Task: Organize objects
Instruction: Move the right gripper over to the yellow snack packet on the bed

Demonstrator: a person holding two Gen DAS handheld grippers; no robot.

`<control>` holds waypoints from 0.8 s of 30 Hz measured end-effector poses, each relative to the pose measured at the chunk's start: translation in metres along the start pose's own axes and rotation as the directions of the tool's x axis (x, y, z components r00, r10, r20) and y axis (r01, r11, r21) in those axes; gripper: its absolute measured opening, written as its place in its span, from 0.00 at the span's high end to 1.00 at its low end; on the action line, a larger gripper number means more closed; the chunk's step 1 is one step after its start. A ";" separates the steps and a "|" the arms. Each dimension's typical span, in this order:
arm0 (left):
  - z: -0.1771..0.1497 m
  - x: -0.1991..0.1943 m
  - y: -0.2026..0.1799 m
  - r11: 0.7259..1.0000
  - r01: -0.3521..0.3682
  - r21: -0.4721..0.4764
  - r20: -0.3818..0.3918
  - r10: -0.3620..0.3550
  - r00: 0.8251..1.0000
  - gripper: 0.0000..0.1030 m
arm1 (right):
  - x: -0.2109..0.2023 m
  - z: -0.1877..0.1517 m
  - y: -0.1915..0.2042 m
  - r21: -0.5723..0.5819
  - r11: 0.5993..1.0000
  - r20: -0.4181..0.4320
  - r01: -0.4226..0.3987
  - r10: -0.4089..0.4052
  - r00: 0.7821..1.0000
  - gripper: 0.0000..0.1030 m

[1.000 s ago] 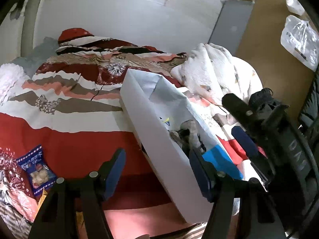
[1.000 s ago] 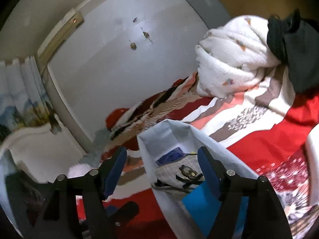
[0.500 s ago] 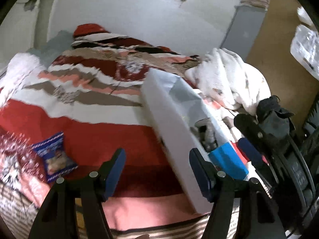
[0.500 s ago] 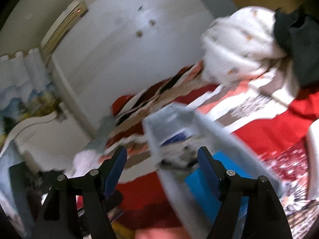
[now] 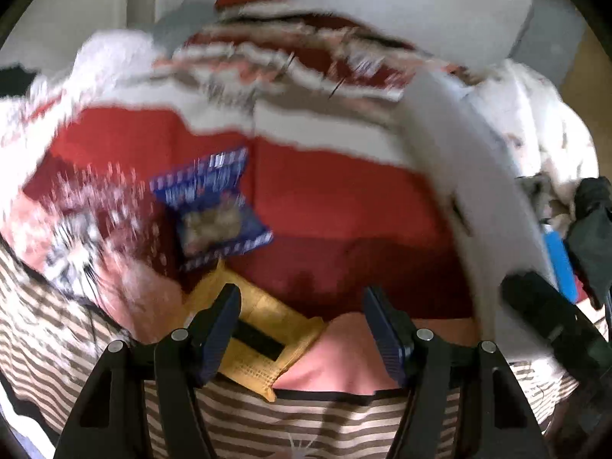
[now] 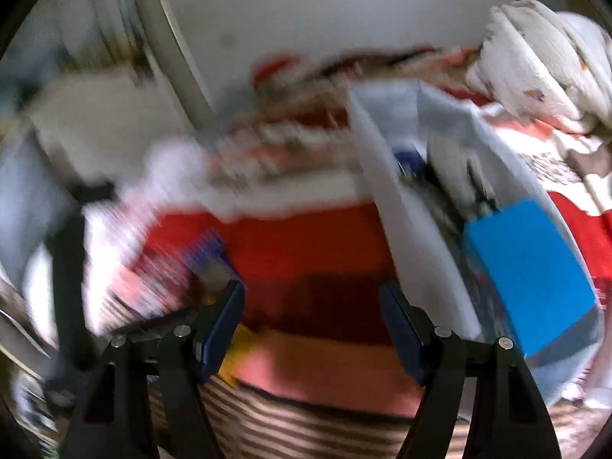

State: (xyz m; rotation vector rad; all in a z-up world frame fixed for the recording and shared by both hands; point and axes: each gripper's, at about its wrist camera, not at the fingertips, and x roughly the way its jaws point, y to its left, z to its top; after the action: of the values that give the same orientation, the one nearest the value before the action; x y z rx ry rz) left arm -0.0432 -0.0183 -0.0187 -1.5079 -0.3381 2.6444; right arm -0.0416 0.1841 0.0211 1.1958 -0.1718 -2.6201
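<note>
Both views are motion-blurred. A white storage box (image 5: 482, 191) stands on the red patterned bedspread at the right; in the right wrist view the box (image 6: 386, 199) holds a blue pack (image 6: 531, 267) and other items. A blue snack packet (image 5: 214, 210) lies on the bedspread left of centre, and a yellow packet (image 5: 264, 329) lies just in front of my left gripper (image 5: 302, 321), which is open and empty. My right gripper (image 6: 311, 317) is open and empty, left of the box. The snack packet (image 6: 206, 252) shows blurred at its left.
A bundled white blanket (image 5: 543, 126) and a black garment (image 5: 593, 222) lie right of the box. The other gripper's black body (image 5: 550, 321) shows at the right edge. A white wall is behind the bed. A striped sheet (image 5: 290, 420) covers the near edge.
Both grippers have swung left, away from the box, which now sits at the right of each view. The blue snack packet has come toward centre and the yellow packet has come into view.
</note>
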 end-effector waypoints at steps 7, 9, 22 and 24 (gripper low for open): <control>-0.006 0.033 -0.004 0.987 -0.133 0.085 -0.032 0.136 0.990 0.37 | 0.041 -0.015 0.037 -0.259 0.944 -0.093 0.203 -0.234 0.968 0.40; -0.007 0.035 -0.005 0.983 -0.148 0.106 -0.019 0.151 0.988 0.37 | 0.044 -0.018 0.035 -0.257 0.951 -0.121 0.173 -0.209 0.970 0.45; -0.013 0.074 0.036 0.986 -0.144 -0.086 -0.163 0.128 0.978 0.00 | 0.099 -0.036 0.013 -0.181 0.973 -0.377 0.141 -0.201 0.904 0.45; -0.019 0.074 0.027 0.981 -0.189 -0.053 -0.124 0.181 0.976 0.00 | 0.101 -0.037 0.018 -0.204 0.970 -0.382 0.129 -0.201 0.902 0.35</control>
State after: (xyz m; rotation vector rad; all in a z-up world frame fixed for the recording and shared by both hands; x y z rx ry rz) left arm -0.0643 -0.0288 -0.0965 -1.7911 -0.2900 2.6877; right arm -0.0734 0.1384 -0.0727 1.7104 0.2438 -2.3912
